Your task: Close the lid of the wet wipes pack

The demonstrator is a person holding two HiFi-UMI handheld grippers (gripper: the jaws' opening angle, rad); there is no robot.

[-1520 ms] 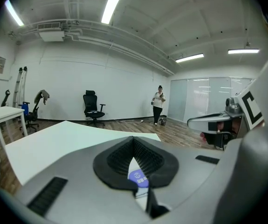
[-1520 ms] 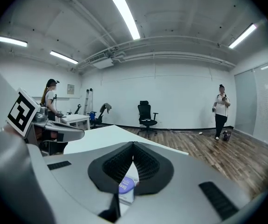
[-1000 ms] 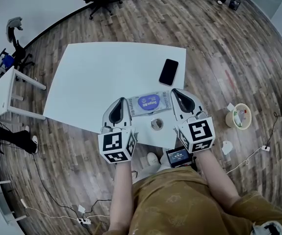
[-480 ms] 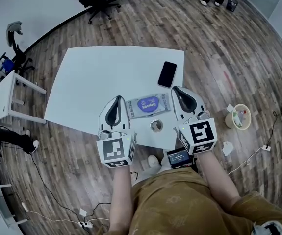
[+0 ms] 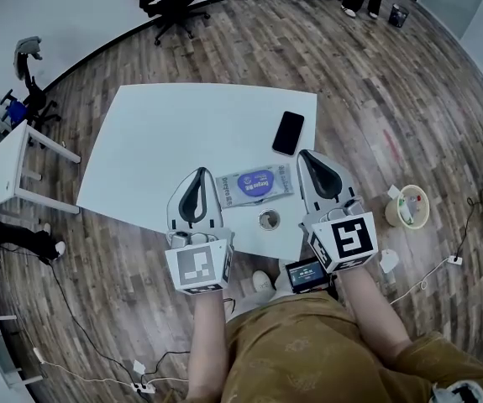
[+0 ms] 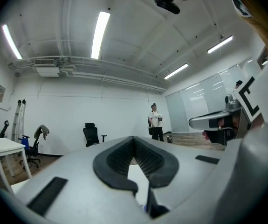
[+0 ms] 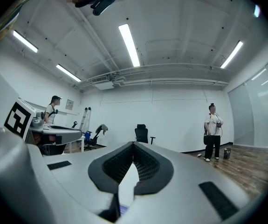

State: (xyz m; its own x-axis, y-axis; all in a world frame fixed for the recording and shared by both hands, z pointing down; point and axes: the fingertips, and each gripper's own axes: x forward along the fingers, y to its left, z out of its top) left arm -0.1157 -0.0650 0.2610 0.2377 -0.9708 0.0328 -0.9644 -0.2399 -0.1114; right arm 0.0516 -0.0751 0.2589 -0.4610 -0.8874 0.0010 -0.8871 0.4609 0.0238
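Observation:
The wet wipes pack (image 5: 255, 185) lies flat near the front edge of the white table (image 5: 165, 133), its purple oval lid facing up and lying flat. My left gripper (image 5: 200, 173) is just left of the pack, its jaws together with nothing between them. My right gripper (image 5: 305, 154) is just right of the pack, also shut and empty. Neither touches the pack. In the left gripper view the left gripper (image 6: 134, 139) points out over the table into the room. The right gripper (image 7: 134, 144) does the same in its own view.
A black phone (image 5: 288, 133) lies behind the pack on the right. A roll of tape (image 5: 268, 220) sits at the table's front edge between my grippers. A small bin (image 5: 406, 206) stands on the floor to the right. People stand far across the room.
Both grippers have drawn back a little toward the person, the left one more. The pack, phone and tape stay where they were on the table.

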